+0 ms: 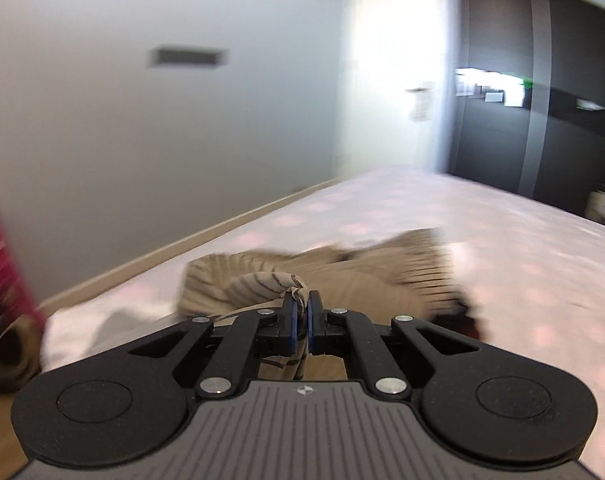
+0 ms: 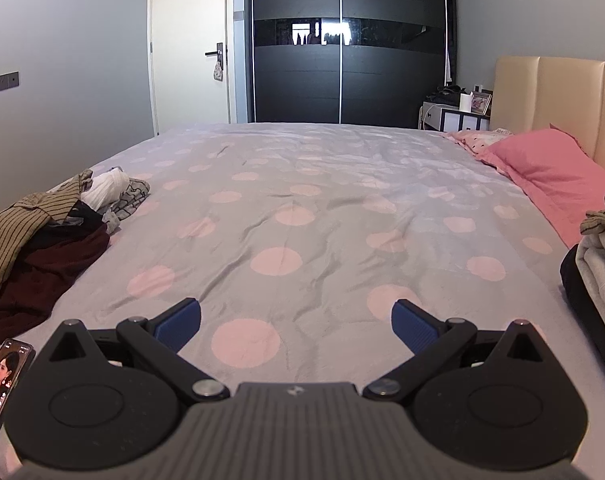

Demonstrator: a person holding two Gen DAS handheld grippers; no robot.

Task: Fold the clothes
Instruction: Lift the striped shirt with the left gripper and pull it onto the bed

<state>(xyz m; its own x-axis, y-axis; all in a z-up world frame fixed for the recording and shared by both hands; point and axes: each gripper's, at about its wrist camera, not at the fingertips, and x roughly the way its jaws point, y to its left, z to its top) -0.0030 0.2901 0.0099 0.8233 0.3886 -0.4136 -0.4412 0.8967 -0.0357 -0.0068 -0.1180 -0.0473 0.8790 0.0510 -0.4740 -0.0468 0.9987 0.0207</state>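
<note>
My left gripper is shut on a fold of a tan striped garment, whose cloth bunches up between the blue pads and hangs below them. The rest of that garment lies rumpled on the bed beyond; the left wrist view is blurred. In the right wrist view the same tan striped garment tops a heap of unfolded clothes at the left edge of the bed. My right gripper hovers open over the polka-dot bedsheet with nothing between its fingers.
A stack of folded clothes sits at the right edge of the bed beside pink pillows. A phone lies at the near left corner. A dark wardrobe and a door stand behind the bed. A red object is at the left.
</note>
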